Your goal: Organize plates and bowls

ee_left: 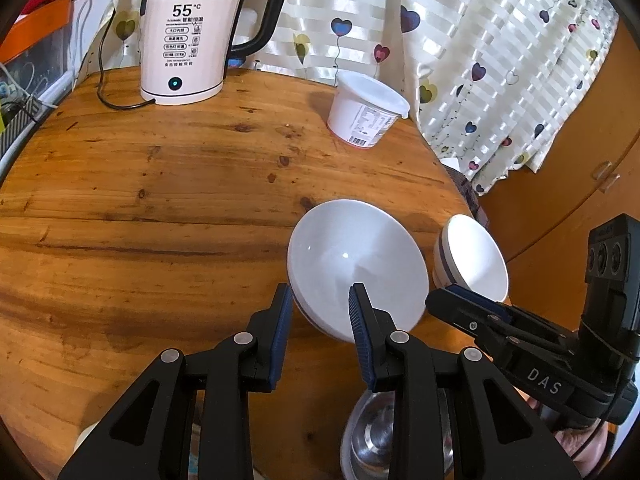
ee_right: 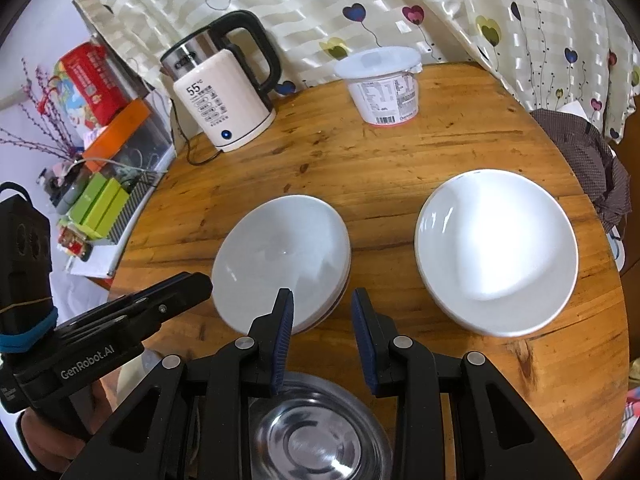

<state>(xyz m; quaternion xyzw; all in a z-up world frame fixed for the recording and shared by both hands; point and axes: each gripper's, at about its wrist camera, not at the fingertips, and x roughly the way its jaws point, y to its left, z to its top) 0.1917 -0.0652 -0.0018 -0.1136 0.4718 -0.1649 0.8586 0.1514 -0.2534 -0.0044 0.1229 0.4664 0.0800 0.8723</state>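
Observation:
A stack of white bowls [ee_left: 356,264] stands near the table's front; it also shows in the right wrist view [ee_right: 280,260]. My left gripper [ee_left: 320,304] is open, its jaws on either side of the stack's near rim without closing on it. A second white bowl [ee_right: 496,248] stands to the right; in the left wrist view it [ee_left: 472,252] shows partly behind my right gripper [ee_left: 460,300]. A steel bowl [ee_right: 320,436] lies at the table's front edge. My right gripper [ee_right: 322,312] is open and empty, above the steel bowl, between the two white bowls. The left gripper [ee_right: 188,284] shows at the left.
A white electric kettle [ee_left: 188,40] with its cord stands at the back left of the round wooden table [ee_left: 140,200]. A lidded white tub [ee_left: 366,108] stands at the back. A heart-print curtain [ee_left: 480,60] hangs behind. Boxes and clutter [ee_right: 100,140] lie left of the table.

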